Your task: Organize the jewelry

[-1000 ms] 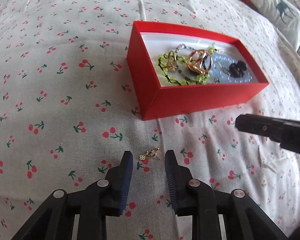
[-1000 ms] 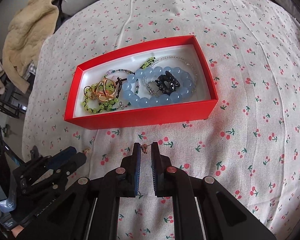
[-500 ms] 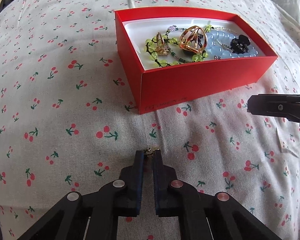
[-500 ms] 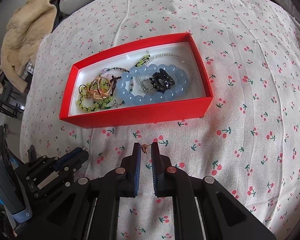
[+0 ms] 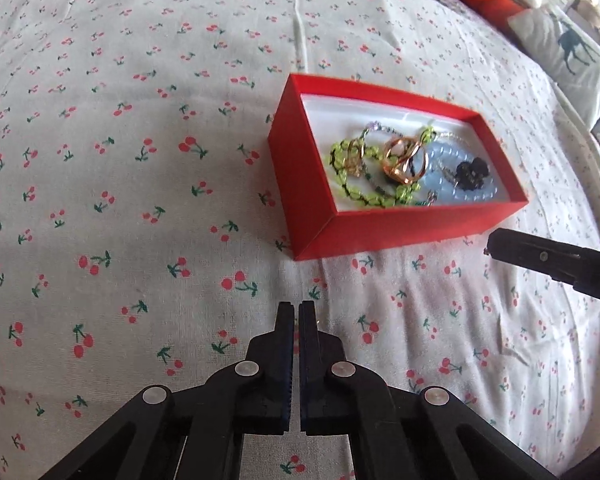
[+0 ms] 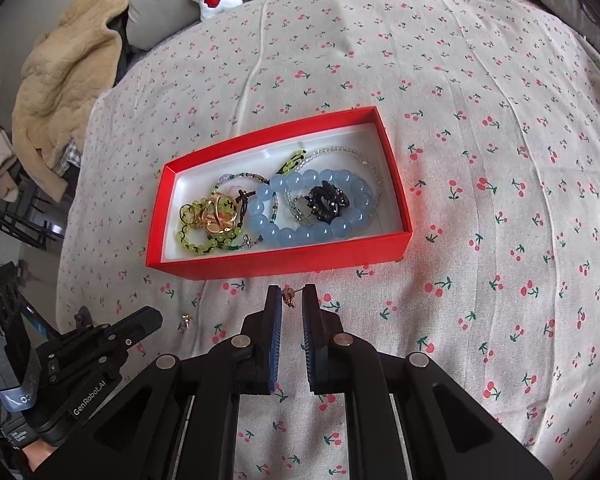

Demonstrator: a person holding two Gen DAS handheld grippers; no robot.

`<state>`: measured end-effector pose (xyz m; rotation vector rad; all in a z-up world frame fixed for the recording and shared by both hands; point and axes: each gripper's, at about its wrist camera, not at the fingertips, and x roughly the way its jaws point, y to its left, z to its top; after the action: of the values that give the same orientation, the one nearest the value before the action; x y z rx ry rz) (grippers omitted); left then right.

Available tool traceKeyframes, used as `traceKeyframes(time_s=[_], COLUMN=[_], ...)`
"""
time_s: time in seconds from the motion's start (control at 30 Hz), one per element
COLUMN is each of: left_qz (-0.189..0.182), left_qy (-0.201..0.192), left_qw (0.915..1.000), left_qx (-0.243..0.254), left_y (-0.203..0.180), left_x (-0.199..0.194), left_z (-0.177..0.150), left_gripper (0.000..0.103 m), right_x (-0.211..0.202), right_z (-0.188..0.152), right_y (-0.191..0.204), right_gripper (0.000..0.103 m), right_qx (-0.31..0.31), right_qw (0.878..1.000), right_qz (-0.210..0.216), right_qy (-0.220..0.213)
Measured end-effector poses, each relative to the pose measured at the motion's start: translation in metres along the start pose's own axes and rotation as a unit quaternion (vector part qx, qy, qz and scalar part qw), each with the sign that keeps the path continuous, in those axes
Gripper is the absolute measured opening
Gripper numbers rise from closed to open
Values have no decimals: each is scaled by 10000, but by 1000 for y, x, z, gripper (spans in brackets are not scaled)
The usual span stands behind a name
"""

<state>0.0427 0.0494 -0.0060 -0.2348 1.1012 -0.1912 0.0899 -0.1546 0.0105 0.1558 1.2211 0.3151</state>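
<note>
**Two pairs of tongs work over a cherry-print bed, each at a tiny gold earring, beside a red jewelry box.**

The right tongs (image 6: 292,290) are narrowed on a small gold earring (image 6: 289,296), pinched at the tips just in front of the red box (image 6: 280,258). The left tongs (image 5: 299,308) are fully shut; a second earring (image 6: 186,320) shows just beside their tips, and I cannot tell whether it is gripped or lying on the bed (image 6: 460,160). These earrings look very light, hard and slippery, with a thin, bendable post. They are probably best held by the ornament and released low into the box's free white corner, clear of the beads.
</note>
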Motion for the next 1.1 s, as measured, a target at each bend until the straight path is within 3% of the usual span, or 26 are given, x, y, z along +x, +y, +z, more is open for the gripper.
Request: traceKeyframes(time_s=[0.13, 0.23, 0.3, 0.37, 0.43, 0.57, 0.7, 0.8, 0.83, 1.1], left_qz=[-163, -160, 13, 210, 451, 650, 694, 720, 719, 353], left_qy=[-229, 1, 230, 432, 548, 473, 363, 352, 356, 253], left_qw=[9996, 9992, 9986, 9970, 9944, 9919, 9924, 9916, 9918, 9975], left_qx=[-35, 365, 485, 604, 787, 983, 953, 1018, 999, 551], left_y=[1, -8, -10, -11, -12, -17, -23, -31, -34, -18], left_x=[-17, -13, 0, 14, 28, 36, 39, 41, 42, 27], left_z=[11, 12, 6, -1, -7, -13, -14, -16, -15, -7], left_gripper=[0, 0, 8, 31, 41, 42, 39, 17, 4, 0], right_x=[-8, -8, -5, -2, 1, 5, 8, 10, 10, 7], right_z=[6, 6, 4, 2, 1, -1, -3, -3, -3, -2], right_y=[-2, -1, 0, 1, 2, 6, 10, 10, 9, 4], right_gripper=[11, 11, 11, 11, 11, 11, 11, 11, 11, 11], right_qx=[75, 99, 59, 15, -9, -59, -102, -100, -98, -40], right_qw=[9999, 9999, 9999, 10000, 10000, 9999, 9999, 9998, 9998, 9999], right_qz=[80, 80, 62, 31, 7, -4, -13, -36, -43, -57], right_qy=[-108, -100, -57, 3, 54, 87, 117, 139, 142, 101])
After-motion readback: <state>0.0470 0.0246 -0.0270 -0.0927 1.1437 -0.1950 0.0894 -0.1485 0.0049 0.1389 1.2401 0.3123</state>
